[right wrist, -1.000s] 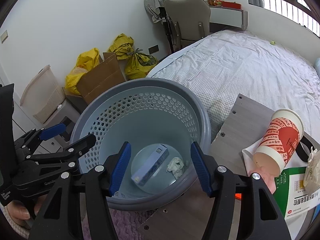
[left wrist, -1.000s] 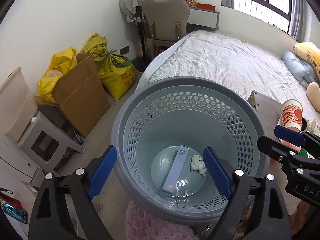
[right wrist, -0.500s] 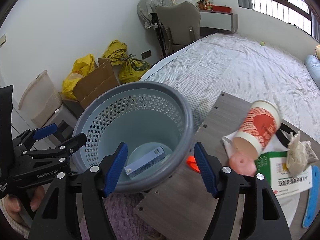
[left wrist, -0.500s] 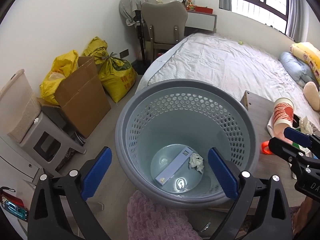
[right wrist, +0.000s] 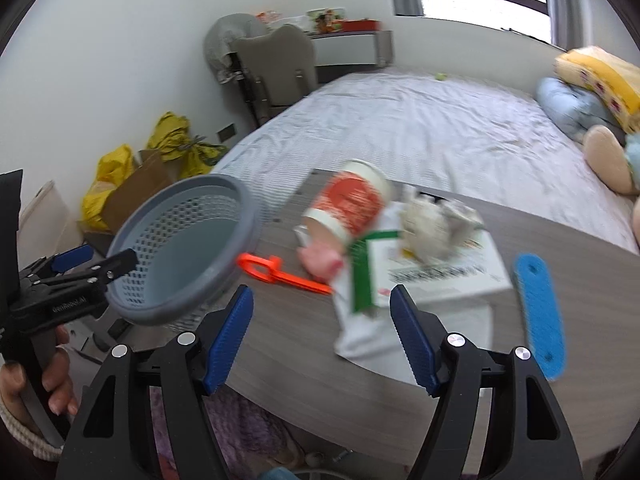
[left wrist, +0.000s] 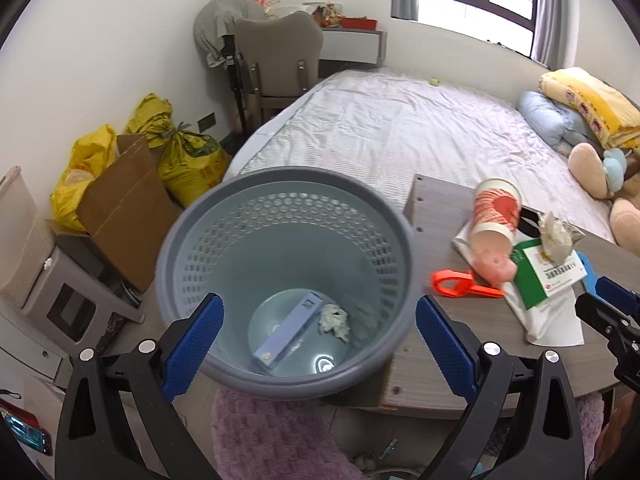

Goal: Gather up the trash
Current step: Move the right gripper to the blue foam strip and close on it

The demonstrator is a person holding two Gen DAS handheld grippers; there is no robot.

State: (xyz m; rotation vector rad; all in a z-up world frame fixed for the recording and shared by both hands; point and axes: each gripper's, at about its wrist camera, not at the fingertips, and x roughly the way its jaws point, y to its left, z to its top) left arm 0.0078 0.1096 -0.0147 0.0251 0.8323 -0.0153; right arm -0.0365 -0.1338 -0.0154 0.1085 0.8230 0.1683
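Left claw: spread wide, nothing between the pads; its jaws had just been opening. It hung over the near rim of the bin.
Bin: grey, with holes in the wall, standing on the floor just beside the worktop, right under and ahead of the left claw.
Inside bin: a long blue box and a crumpled tissue lay on the bottom, touching or nearly so.
Right claw: spread, pinching nothing; its jaws had just been opening. It hung above the worktop, the bin far to its left.
Cup: red and white paper, lying on its side ahead of the right claw, blurred.
Orange tool: flat on the worktop, ahead and left of the right claw, between bin and cup.
Green-white box: ahead and right of the right claw, a crumpled paper on top.
Blue strip: flat on the worktop, right of the right claw.
Hand: held the left claw's handle.
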